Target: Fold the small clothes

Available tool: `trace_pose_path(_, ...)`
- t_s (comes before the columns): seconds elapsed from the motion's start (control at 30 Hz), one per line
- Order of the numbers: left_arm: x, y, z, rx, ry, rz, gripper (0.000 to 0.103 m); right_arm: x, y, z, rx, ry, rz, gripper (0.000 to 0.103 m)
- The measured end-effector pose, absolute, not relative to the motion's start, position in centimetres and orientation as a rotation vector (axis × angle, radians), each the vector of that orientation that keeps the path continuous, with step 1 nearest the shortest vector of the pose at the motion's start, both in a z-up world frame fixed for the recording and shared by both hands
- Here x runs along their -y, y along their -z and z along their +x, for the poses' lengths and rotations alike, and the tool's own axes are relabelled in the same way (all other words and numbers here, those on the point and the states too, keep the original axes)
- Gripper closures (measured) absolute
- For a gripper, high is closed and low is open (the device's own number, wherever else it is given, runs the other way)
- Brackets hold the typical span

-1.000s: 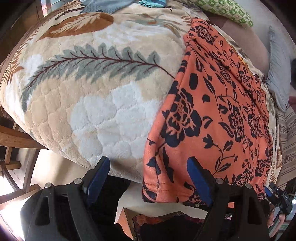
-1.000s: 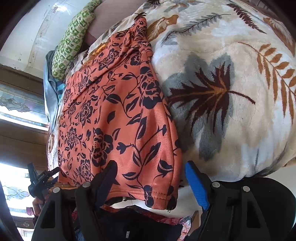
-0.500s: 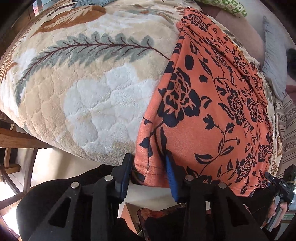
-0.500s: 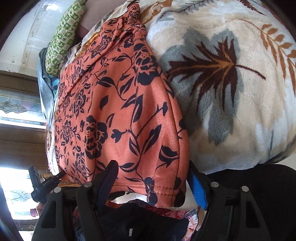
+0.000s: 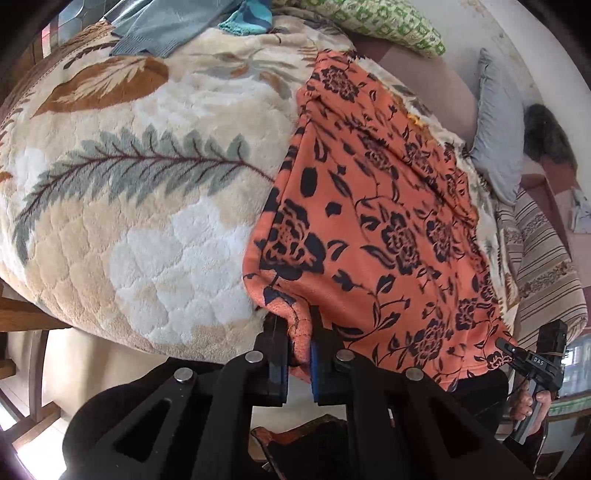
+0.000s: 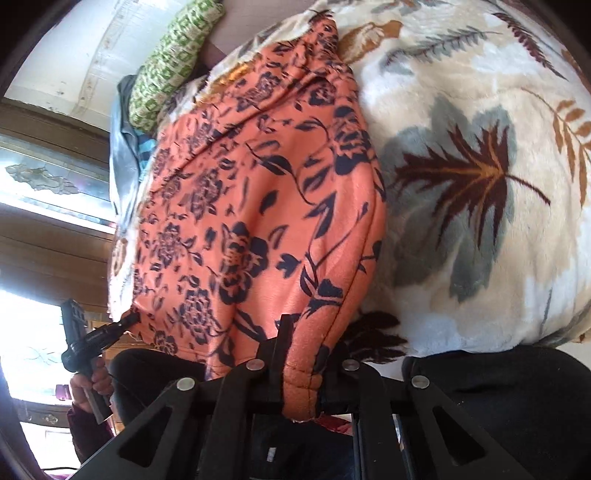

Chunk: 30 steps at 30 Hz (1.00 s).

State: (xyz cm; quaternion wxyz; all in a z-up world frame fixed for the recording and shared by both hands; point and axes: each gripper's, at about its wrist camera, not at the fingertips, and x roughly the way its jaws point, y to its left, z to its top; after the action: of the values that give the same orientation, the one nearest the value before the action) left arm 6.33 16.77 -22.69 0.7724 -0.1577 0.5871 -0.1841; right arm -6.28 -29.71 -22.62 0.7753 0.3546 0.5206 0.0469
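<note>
- Leaf-print blanket fills the left-wrist view from 9 to 12 o'clock.
- Green pillow at 12 o'clock.
- Grey pillow at 2 o'clock.
- Blue-grey knit at 11 o'clock.
- Striped cloth at 3 o'clock.

Counts on the bed

One orange floral garment, one leaf-print blanket, one green patterned pillow, one grey cushion, two grippers.

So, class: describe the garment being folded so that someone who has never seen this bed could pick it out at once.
Start at the plush leaf-print blanket covering the bed. Lying across it, down to the near edge, is the orange garment. Unlike the grey-blue knit and green pillow farther back, it carries dark navy flowers.
</note>
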Motion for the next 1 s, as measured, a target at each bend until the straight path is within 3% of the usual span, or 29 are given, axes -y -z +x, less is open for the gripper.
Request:
trace_pose_path(0.27, -16.1, 15.9, 14.4, -1.146, 0.483, -0.419, 0.094, 34.4, 15.9, -2.8, -0.872, -0.194, 0.886, 0.093)
trace_pose_path(0.53, -12.2, 14.1, 28.4, -1.144, 0.475, -0.448, 0.094, 40.3, 14.4, 8.8, -0.784, -0.117, 0.930, 0.093)
trace_pose_path(0.7, -8.1, 16.0, 38.2, -1.172, 0.423, -0.428, 0.094, 44.7, 17.3, 18.0, -0.785, -0.018, 0.961, 0.093)
trace_pose_path(0.83, -4.7, 20.5, 44.5, -1.232, 0.364, -0.406, 0.094, 46.9, 21.8, 24.7, -0.822, 0.059, 0.970, 0.093)
trace_pose_path(1.0, -4.1, 25.3, 47.5, -1.252, 0.270, -0.440, 0.093, 49.7, 28.5, 29.5, -0.836, 0.067, 1.134, 0.089)
